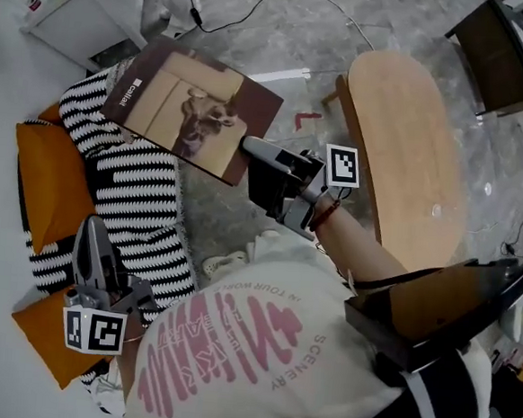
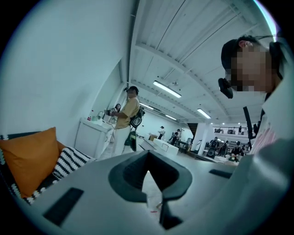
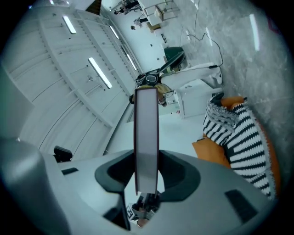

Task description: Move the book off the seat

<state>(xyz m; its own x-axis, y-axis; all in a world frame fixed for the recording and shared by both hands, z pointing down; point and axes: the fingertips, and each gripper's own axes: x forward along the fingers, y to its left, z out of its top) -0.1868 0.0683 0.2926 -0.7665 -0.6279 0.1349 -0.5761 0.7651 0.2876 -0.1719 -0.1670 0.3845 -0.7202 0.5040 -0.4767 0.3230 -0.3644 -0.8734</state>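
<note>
Brown and board-stiff, the book (image 1: 197,108) is hanging tilted in the air, partly over the far end of the striped seat (image 1: 136,194) and partly past the seat's edge, over the floor (image 1: 284,34). We are holding it by its near corner. The right tongs (image 1: 248,147) are clamping on the cover there, and in the right gripper view the book is standing edge-on and straight between the pads, so we are judging it rigid and not sagging.

Gripped at one corner, it is levering against the pads. The cover is looking smooth, so we are expecting it to swivel or slip if swung fast. A deeper bite, nearer the spine or mid-edge, is seeming safer to us.

The left tongs (image 1: 91,235) are hovering over the seat's near end, closed together on nothing. An orange cushion (image 1: 52,183) is lying against the seat, and the wooden table (image 1: 402,142) is standing well apart from the seat.
</note>
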